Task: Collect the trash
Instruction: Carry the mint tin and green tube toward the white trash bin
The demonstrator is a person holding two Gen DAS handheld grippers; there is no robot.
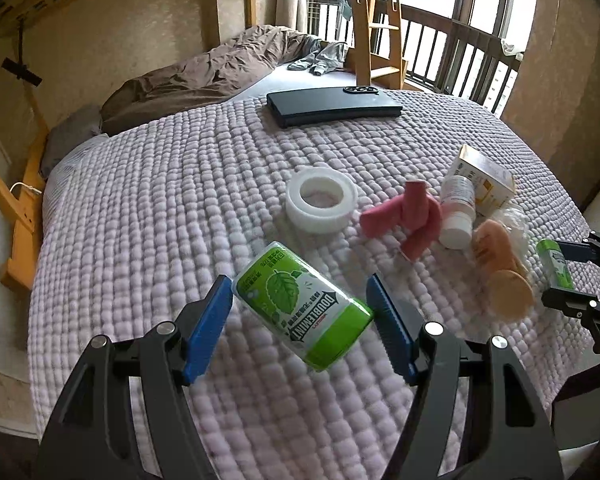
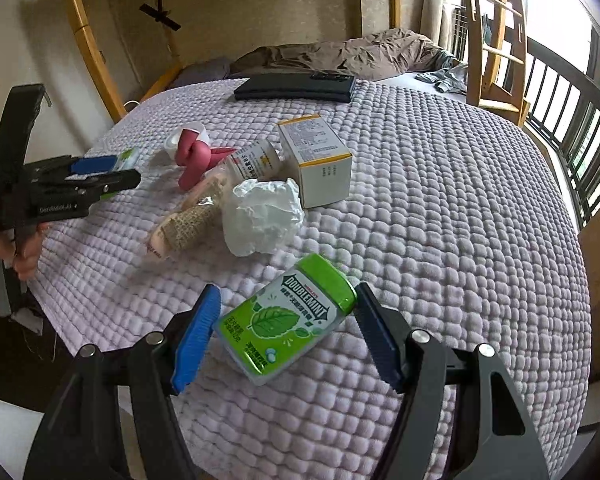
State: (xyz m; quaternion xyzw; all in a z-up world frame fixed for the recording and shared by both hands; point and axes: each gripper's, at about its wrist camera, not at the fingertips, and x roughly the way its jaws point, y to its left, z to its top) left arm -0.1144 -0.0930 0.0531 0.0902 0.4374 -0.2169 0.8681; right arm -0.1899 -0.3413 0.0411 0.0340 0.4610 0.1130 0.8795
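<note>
Between the blue pads of the left gripper (image 1: 302, 322) sits a green Doublemint gum bottle (image 1: 303, 307), clamped end to end and tilted, lifted clear of the lilac quilted bed cover (image 1: 172, 208). Same story on the other side: the right gripper (image 2: 289, 330) has its own green Doublemint bottle (image 2: 286, 320) pinched between its pads, label up, cap toward the far right pad.

Just beyond the left gripper lies a white tape roll (image 1: 321, 200) flat on the cover, and to its right a twisted pink cloth (image 1: 404, 216). Right of that, a white pill bottle (image 1: 456, 212) leans against a small white-and-yellow carton (image 1: 486, 182), with a roll of beige bandage (image 1: 500, 272) in front of them.

From the right gripper's view, a crumpled white plastic wrapper (image 2: 262, 216) lies straight ahead of the held bottle, touching the carton behind it. Far beyond everything, a black flat case (image 1: 332, 106) rests near a rumpled brown duvet (image 1: 204, 72). At the left edge of the right view, a hand (image 2: 4, 252) grips the left gripper's handle.
</note>
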